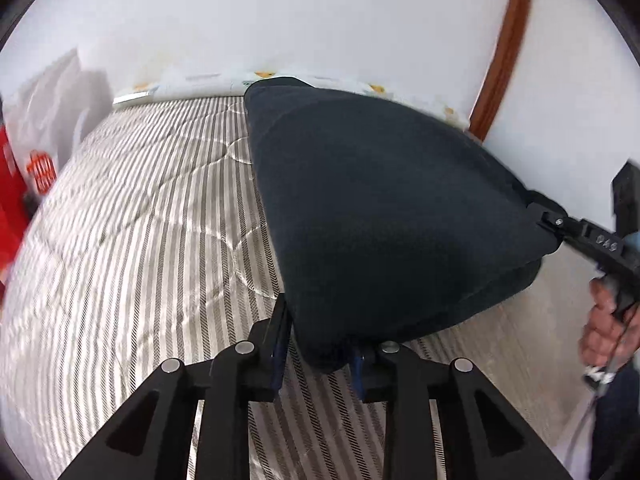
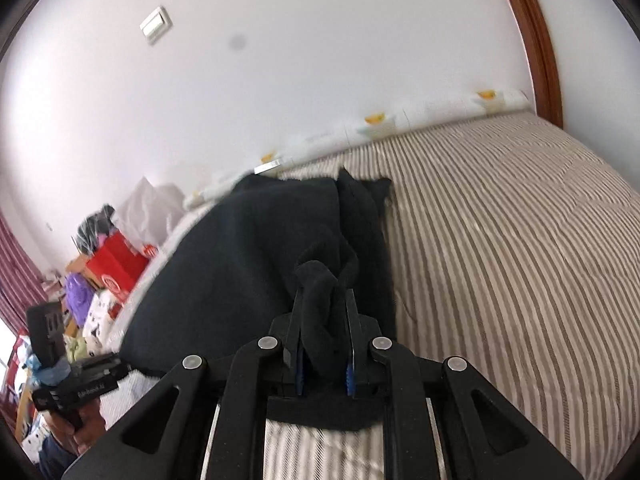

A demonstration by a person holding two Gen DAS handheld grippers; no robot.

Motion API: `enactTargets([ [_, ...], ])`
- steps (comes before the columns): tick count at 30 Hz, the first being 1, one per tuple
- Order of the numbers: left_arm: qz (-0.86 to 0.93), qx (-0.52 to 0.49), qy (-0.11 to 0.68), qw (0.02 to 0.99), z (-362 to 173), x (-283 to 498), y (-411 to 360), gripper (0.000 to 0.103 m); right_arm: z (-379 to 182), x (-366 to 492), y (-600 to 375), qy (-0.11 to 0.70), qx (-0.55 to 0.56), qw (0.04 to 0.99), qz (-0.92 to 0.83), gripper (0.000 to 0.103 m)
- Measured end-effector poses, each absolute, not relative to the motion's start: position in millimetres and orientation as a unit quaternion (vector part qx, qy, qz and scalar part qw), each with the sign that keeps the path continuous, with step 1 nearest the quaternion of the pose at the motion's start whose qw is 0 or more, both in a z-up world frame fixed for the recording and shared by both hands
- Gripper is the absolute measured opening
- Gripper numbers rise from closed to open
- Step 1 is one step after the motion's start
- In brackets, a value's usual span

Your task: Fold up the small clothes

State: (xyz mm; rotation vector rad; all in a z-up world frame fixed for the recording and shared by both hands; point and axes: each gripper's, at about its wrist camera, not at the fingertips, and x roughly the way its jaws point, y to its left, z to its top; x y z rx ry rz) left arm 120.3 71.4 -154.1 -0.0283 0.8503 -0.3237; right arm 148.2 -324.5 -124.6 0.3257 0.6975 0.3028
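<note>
A dark navy garment (image 1: 380,208) hangs stretched between both grippers above a striped bed cover (image 1: 140,220). My left gripper (image 1: 320,336) is shut on its near corner. The right gripper (image 1: 548,220) shows at the right edge of the left wrist view, clamped on the other corner. In the right wrist view the right gripper (image 2: 324,312) is shut on a bunched fold of the garment (image 2: 248,264), whose far end trails onto the bed cover (image 2: 500,260). The left gripper (image 2: 100,372) shows at lower left of that view, gripping the cloth's edge.
A white wall runs behind the bed, with a brown wooden frame (image 1: 504,48) to the right. A red box (image 2: 116,268), bags and clutter sit beyond the bed's left side. A patterned strip (image 2: 380,124) lines the bed's far edge.
</note>
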Motion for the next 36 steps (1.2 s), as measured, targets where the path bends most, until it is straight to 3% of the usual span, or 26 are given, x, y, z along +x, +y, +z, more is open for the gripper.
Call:
enactTargets([
  [3, -0.157, -0.019, 0.412, 0.897, -154.2, 125.1, 71.2, 0.028, -121.3, 145.5, -323.5, 0.337, 0.158, 0.919, 0.133, 0.023],
  [7, -0.158, -0.044, 0.424, 0.891, -156.6, 132.6, 77.1, 0.035, -117.9, 164.2, -321.3, 0.344, 0.181, 0.911, 0.138, 0.042],
  [9, -0.154, -0.043, 0.425, 0.891, -158.3, 133.1, 78.3, 0.039, -121.3, 179.7, -318.4, 0.352, 0.197, 0.903, 0.147, 0.045],
  [12, -0.151, -0.039, 0.421, 0.893, -159.6, 133.0, 77.6, 0.043, -133.8, 205.4, -310.6, 0.377, 0.217, 0.891, 0.133, 0.045],
  [14, -0.152, -0.044, 0.423, 0.892, -160.0, 132.1, 78.6, 0.043, -140.0, 216.7, -305.7, 0.392, 0.226, 0.882, 0.134, 0.033],
  [15, -0.15, -0.044, 0.423, 0.893, -159.9, 132.3, 78.9, 0.043, -138.8, 217.7, -303.9, 0.391, 0.223, 0.882, 0.139, 0.018],
  [19, -0.147, -0.025, 0.42, 0.895, -160.2, 130.1, 76.5, 0.045, -107.9, 187.8, -316.3, 0.332, 0.2, 0.908, 0.158, 0.01],
  [26, -0.148, -0.031, 0.426, 0.892, -160.1, 127.4, 76.7, 0.043, -136.5, 175.2, -317.4, 0.371, 0.161, 0.906, 0.126, 0.013],
  [28, -0.154, -0.031, 0.429, 0.89, -155.3, 120.3, 79.6, 0.043, -128.9, 168.9, -318.5, 0.366, 0.155, 0.91, 0.119, 0.018],
  [36, -0.185, -0.054, 0.406, 0.893, -128.1, 84.6, 91.8, 0.044, -124.5, 140.9, -312.1, 0.373, 0.087, 0.918, 0.101, 0.022],
])
